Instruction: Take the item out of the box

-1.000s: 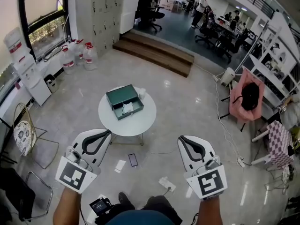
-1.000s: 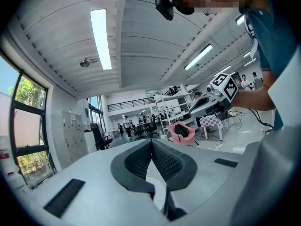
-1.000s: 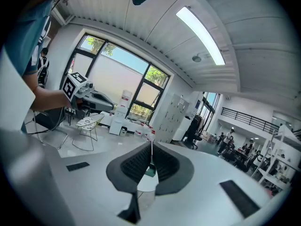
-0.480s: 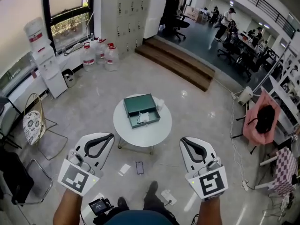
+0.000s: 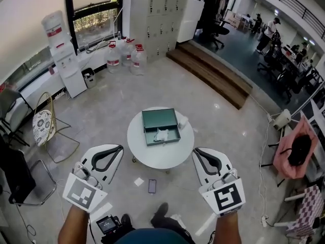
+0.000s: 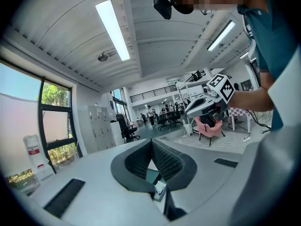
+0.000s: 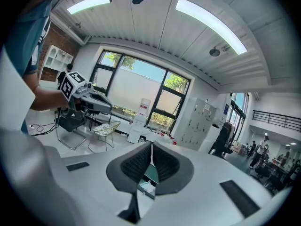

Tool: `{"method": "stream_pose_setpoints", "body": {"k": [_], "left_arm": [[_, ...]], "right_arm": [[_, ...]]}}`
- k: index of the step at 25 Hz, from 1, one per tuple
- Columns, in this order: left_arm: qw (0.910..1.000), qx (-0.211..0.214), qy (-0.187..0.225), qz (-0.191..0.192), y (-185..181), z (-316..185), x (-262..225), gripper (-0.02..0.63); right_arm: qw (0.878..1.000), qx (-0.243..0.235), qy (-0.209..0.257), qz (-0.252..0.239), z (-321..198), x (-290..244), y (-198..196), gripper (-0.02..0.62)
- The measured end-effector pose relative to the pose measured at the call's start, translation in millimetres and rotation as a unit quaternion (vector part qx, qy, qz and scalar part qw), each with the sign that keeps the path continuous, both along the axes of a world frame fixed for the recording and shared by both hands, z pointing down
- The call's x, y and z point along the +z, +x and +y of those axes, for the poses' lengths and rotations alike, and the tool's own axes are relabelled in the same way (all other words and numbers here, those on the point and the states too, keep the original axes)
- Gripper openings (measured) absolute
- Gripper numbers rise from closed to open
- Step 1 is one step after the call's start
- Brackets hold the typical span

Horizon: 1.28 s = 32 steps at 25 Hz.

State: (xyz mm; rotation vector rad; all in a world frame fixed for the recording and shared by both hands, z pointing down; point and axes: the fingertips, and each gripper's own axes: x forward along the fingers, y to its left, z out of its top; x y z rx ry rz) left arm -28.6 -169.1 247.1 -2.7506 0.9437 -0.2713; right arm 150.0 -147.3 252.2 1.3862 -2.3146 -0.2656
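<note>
An open dark green box (image 5: 161, 127) lies on a small round white table (image 5: 147, 154) ahead of me, with a white crumpled item (image 5: 161, 134) in its front compartment. Both grippers are held low near my body, well short of the table. My left gripper (image 5: 120, 147) is shut and empty, and so is my right gripper (image 5: 195, 150). In the left gripper view the jaws (image 6: 151, 142) meet at their tips, and the box (image 6: 153, 175) shows below them. In the right gripper view the jaws (image 7: 151, 146) are also together, with the box (image 7: 150, 174) under them.
A phone (image 5: 152, 186) and a paper scrap (image 5: 138, 181) lie on the floor before the table. A wire chair (image 5: 43, 128) stands at left, water bottles (image 5: 124, 56) and a dispenser (image 5: 63, 55) by the window. Wooden steps (image 5: 216, 75) lie behind, and a pink chair (image 5: 294, 154) stands right.
The table and box have come closer and shifted right and down in the head view as I walk toward them. Both grippers keep their place and stay shut.
</note>
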Motion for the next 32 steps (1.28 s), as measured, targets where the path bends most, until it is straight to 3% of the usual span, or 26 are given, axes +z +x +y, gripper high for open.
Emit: {"method": "stream_pose_setpoints", "body": {"k": [7,14,26,32], "left_arm": [[0.9989,-0.044,-0.006,-0.014,50.2,-42.8,18.5,0.018],[0.9977,-0.057,-0.031,-0.017,74.5,-84.8,37.7,0.018],[0.9980,0.005,-0.061,-0.013,92.6,-206.1,99.3,0.018],[0.9963,0.046,-0.049,-0.054,101.2,-260.9,148.0,0.018]], "right_arm": [[0.999,-0.048,-0.011,-0.006,-56.6,22.9,48.5,0.040],[0.997,-0.063,-0.033,-0.012,-105.2,45.5,69.5,0.040],[0.994,0.000,-0.104,-0.029,-207.1,122.5,70.7,0.041],[0.989,0.013,-0.142,-0.037,-266.3,186.2,67.6,0.041]]}}
